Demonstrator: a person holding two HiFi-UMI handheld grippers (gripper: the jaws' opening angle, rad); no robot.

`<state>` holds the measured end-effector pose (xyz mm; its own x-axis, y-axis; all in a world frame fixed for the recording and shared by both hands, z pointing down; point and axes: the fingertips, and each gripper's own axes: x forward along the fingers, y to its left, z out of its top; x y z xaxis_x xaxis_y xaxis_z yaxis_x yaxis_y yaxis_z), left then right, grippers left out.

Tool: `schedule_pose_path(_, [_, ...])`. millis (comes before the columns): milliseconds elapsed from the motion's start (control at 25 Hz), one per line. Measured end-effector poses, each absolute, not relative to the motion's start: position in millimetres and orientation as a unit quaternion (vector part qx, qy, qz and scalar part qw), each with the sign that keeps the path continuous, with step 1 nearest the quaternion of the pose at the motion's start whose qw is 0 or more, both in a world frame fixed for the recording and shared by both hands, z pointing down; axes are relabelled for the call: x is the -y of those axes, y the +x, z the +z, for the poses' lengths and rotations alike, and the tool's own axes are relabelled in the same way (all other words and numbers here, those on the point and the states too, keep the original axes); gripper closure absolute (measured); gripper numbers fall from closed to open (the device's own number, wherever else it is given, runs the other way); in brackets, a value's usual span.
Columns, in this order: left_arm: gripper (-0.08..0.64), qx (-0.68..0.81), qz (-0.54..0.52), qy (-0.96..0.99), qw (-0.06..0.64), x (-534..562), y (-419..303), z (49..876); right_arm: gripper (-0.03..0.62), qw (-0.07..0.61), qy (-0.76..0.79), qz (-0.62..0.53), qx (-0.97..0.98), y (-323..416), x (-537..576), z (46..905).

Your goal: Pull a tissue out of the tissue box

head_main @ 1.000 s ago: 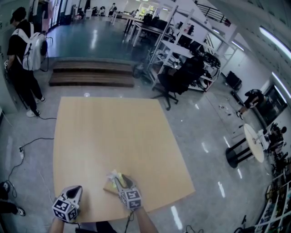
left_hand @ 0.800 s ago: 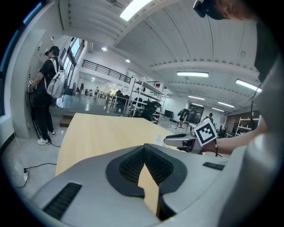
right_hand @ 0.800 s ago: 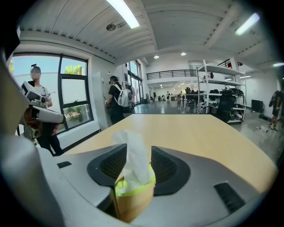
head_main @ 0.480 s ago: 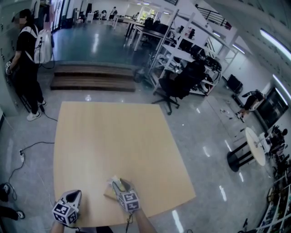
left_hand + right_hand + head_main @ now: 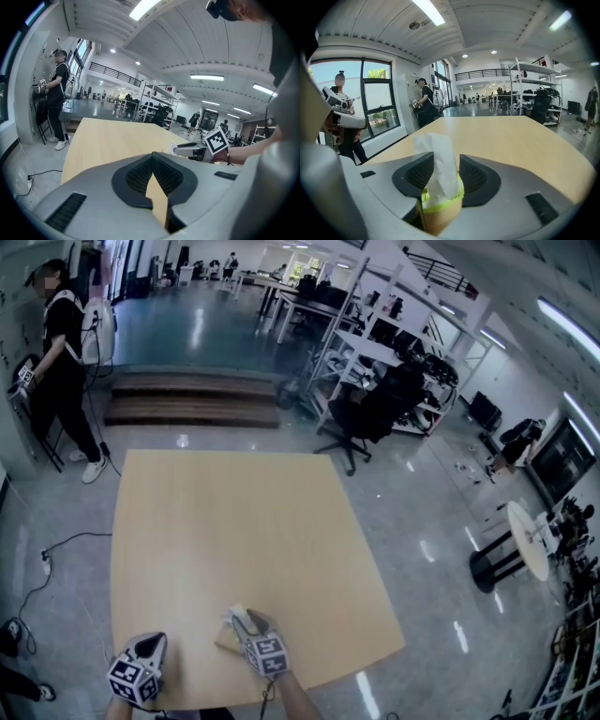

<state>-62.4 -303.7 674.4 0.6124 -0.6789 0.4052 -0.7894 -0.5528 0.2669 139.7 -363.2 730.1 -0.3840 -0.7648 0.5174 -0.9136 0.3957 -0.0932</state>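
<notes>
The table (image 5: 234, 521) carries the tissue box (image 5: 226, 639) at your near edge, beneath your right gripper (image 5: 446, 158); the box looks like light card and may lift with a pull; your left gripper (image 5: 153, 157) is clenched on nothing, apart from the box. The tissue (image 5: 439, 161) stands upright from the slot, long axis vertical, between your right jaws, which gape wide without pinching it; it looks soft, thin and tearable; pinch it low, near the slot.
</notes>
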Motion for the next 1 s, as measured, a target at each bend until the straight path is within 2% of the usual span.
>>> schedule_pose_path(240, [0.552, 0.42, 0.129, 0.872, 0.216, 301, -61, 677, 0.449, 0.201, 0.523, 0.185, 0.808, 144, 359, 731])
schedule_pose_path(320, [0.552, 0.42, 0.129, 0.872, 0.217, 301, -59, 678, 0.485, 0.2, 0.526, 0.182, 0.806, 147, 358, 731])
schedule_pose_path(480, [0.552, 0.418, 0.127, 0.873, 0.217, 301, -57, 678, 0.49, 0.201, 0.531, 0.178, 0.803, 150, 356, 731])
schedule_pose_path(600, [0.552, 0.417, 0.127, 0.874, 0.216, 301, -57, 678, 0.54, 0.207, 0.539, 0.169, 0.799, 151, 356, 732])
schedule_pose_path(760, [0.552, 0.415, 0.126, 0.875, 0.217, 301, -57, 679, 0.542, 0.21, 0.543, 0.162, 0.797, 153, 355, 732])
schedule_pose_path(800, [0.552, 0.414, 0.126, 0.875, 0.217, 300, -56, 678, 0.563, 0.211, 0.544, 0.163, 0.796, 154, 354, 731])
schedule_pose_path(1000, [0.552, 0.413, 0.126, 0.876, 0.216, 300, -59, 678, 0.578, 0.208, 0.547, 0.172, 0.793, 151, 352, 732])
